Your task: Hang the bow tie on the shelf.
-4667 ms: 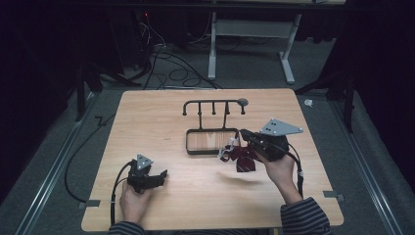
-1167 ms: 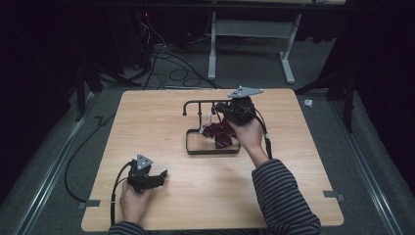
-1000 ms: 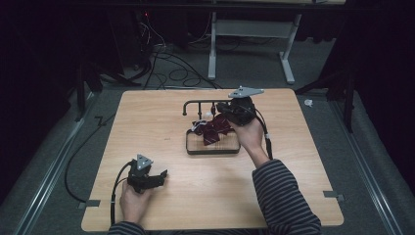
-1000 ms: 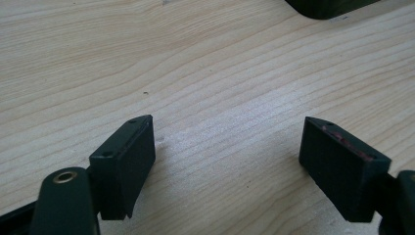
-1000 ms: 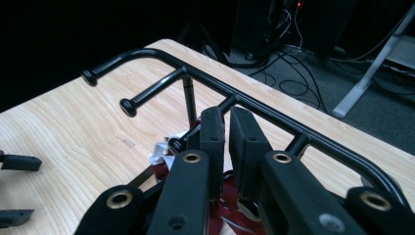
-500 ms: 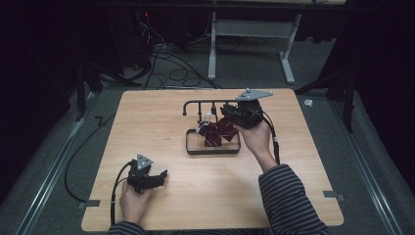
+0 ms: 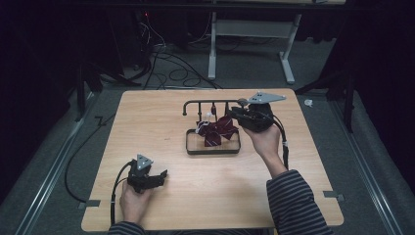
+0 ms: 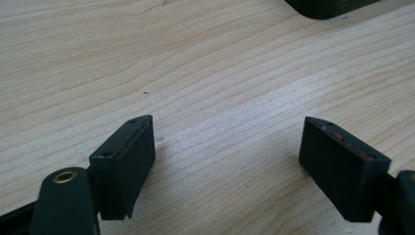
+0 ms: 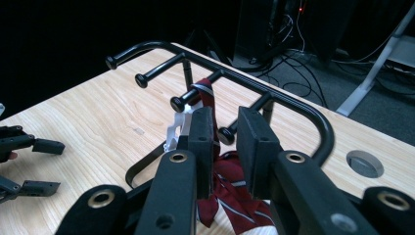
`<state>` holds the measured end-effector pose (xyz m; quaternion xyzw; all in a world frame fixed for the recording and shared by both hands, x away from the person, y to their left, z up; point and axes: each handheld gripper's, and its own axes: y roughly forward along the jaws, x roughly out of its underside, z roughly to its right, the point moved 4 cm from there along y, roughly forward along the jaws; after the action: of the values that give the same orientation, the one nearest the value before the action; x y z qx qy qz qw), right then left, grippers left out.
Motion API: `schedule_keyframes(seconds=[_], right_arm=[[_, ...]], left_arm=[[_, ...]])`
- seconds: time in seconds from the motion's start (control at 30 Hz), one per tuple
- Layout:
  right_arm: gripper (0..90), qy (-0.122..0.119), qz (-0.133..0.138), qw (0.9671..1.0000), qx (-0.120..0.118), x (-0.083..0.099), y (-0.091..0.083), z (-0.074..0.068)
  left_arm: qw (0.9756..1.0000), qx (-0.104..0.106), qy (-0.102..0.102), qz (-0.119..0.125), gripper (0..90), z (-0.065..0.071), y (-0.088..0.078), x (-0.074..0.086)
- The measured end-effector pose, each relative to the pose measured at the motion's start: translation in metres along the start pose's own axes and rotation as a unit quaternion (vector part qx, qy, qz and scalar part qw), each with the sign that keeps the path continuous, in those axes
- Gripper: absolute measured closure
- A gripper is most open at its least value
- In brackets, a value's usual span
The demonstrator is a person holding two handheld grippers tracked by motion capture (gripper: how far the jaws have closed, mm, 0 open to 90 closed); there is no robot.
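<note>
- Hanging at frame centre of the high view: dark red striped tie [image 7: 218,130], looped over a peg of the black rack [image 7: 211,103], long axis running down into the tray [image 7: 213,150].
- Beside it, right gripper [image 9: 226,128], jaws slightly parted around the strap.
- Resting lower left on the table [image 7: 161,117]: left gripper [image 8: 227,161], jaws wide apart.

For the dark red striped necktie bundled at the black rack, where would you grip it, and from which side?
Grip the loop of the dark red striped necktie hung over a peg of the black metal rack, from the pegs' open ends, where the right tongs sit. The loop stands clear; the bundle below is bunched in the tray.
</note>
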<state>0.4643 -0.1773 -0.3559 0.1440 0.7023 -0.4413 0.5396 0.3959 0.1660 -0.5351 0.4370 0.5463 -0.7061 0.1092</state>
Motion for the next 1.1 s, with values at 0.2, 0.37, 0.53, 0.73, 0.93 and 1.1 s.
schedule_keyframes(seconds=[0.2,0.37,0.53,0.73,0.93,1.1], right_arm=[[77.5,0.007,0.0,1.0,-0.002,0.004,-0.009,0.003],[77.2,0.009,0.004,1.0,0.0,0.008,-0.016,0.006],[76.5,0.022,0.01,0.9997,0.001,0.014,-0.026,0.01],[76.3,0.026,0.012,0.9996,0.003,0.02,-0.035,0.013],[76.2,0.03,0.016,0.9994,0.007,0.025,-0.044,0.015],[75.7,0.033,0.013,0.9993,0.007,0.032,-0.048,0.017]], left_arm=[[1.0,0.0,0.0,0.0,21.7,0.0,0.0,0.0],[1.0,0.0,0.0,0.0,21.7,0.0,0.0,0.0],[1.0,0.0,0.0,0.0,21.7,0.0,0.0,0.0],[1.0,0.0,0.0,0.0,21.7,0.0,0.0,0.0],[1.0,0.0,0.0,0.0,21.7,0.0,0.0,0.0],[1.0,0.0,0.0,0.0,21.7,0.0,0.0,0.0]])
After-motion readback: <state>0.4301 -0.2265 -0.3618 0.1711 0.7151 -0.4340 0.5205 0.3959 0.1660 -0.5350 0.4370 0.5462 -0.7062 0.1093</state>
